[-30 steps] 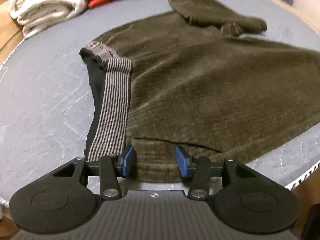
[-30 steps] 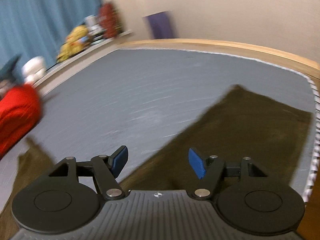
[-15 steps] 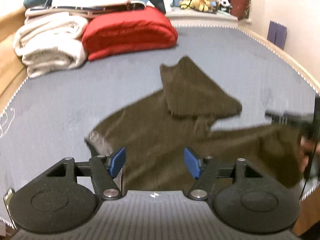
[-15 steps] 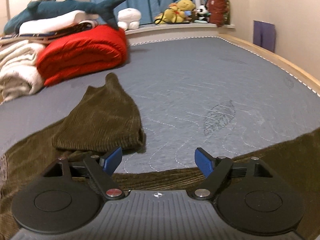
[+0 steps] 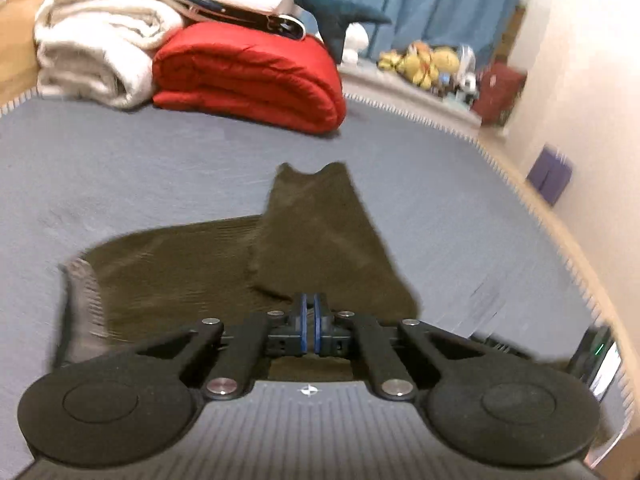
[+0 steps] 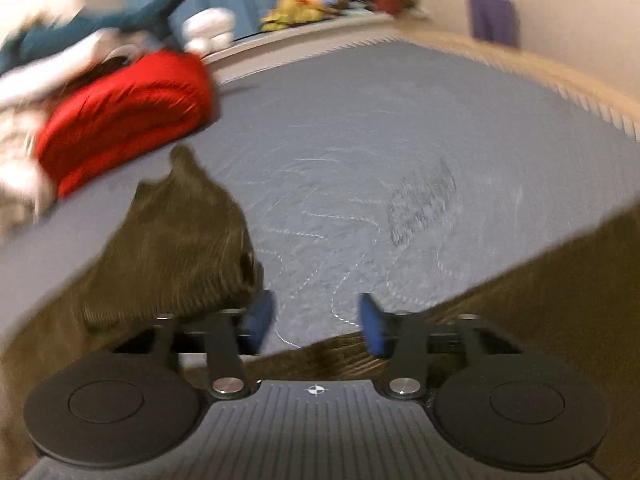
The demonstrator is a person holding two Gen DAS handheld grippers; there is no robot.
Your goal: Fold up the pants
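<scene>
My left gripper [image 5: 310, 322] has just snapped fully closed, pants [image 5: 172, 280] spread ahead and below it, while my right gripper [image 6: 316, 322], jaws just narrowed but apart, grips nothing above them.

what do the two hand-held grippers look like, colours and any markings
The left hand-held gripper and the right hand-held gripper look alike: black linkage arms with silver pivot screws, blue pads on the fingertips, two round black discs, and a ribbed grey body bearing a small white crosshair mark.

Olive corduroy pants [image 5: 168, 272] lie spread on the bed, one leg folded over.
</scene>
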